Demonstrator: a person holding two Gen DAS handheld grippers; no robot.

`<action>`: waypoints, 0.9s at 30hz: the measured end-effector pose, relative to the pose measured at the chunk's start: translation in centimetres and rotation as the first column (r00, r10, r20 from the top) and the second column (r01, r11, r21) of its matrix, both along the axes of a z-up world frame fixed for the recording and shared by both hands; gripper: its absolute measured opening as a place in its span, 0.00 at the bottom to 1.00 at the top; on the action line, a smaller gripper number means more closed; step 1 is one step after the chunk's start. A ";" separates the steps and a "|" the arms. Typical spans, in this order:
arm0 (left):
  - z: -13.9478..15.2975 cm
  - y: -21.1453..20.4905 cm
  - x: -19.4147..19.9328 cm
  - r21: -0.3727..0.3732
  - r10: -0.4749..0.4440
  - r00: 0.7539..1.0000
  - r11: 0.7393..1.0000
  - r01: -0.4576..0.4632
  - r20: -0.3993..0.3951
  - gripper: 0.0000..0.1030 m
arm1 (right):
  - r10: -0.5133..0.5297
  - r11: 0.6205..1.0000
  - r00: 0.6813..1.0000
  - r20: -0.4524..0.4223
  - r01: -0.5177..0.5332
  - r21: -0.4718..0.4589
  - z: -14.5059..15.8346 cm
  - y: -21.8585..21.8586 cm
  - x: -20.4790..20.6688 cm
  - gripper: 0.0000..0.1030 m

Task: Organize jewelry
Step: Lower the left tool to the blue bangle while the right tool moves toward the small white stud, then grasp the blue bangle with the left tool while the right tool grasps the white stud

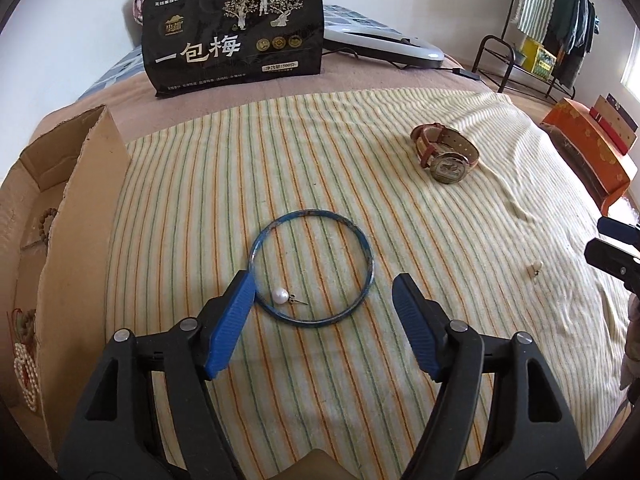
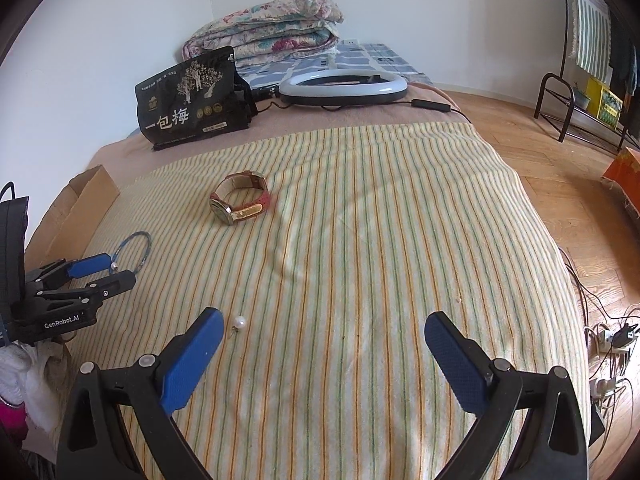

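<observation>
A blue bangle (image 1: 371, 268) lies flat on the striped towel (image 1: 320, 140), with a pearl earring (image 1: 280, 295) inside its ring. My left gripper (image 1: 323, 284) is open just above them; its left fingertip overlaps the bangle's left rim and nothing is pressed. A brown-strapped watch (image 1: 446, 156) lies farther back on the right. A second pearl earring (image 2: 240, 322) rests just beside the left finger of my open right gripper (image 2: 324, 320), which holds nothing. The right wrist view also has the left gripper (image 2: 116, 270), the bangle (image 2: 148, 246) and the watch (image 2: 240, 200).
A cardboard box (image 1: 80, 200) at the left holds bead strands and a pearl string. A black snack bag (image 1: 236, 32), a ring light (image 1: 384, 44) and a folded quilt (image 2: 268, 28) sit at the back. The bed's edge drops to a wood floor with cables (image 2: 608, 340) on the right.
</observation>
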State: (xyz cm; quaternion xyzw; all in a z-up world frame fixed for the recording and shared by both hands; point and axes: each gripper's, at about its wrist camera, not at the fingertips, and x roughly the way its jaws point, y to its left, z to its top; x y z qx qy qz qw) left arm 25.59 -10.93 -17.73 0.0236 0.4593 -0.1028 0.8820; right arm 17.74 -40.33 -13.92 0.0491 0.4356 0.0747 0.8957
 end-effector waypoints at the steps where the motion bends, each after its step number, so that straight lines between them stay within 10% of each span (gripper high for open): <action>1: -0.2 0.1 0.3 0.004 0.011 1.000 1.000 -0.011 -0.005 0.73 | 0.005 1.000 1.000 -0.001 -0.005 0.002 -0.1 0.1 0.0 0.99; 10: -0.9 0.2 1.3 0.010 0.027 1.000 1.000 -0.027 0.001 0.77 | 0.097 0.995 0.995 0.009 -0.096 -0.033 -0.4 2.3 -0.3 0.95; 27: -0.9 0.4 1.5 -0.010 0.014 1.000 1.000 -0.014 0.012 0.72 | 0.216 0.974 0.974 -0.062 -0.220 -0.057 -2.5 6.0 0.8 0.30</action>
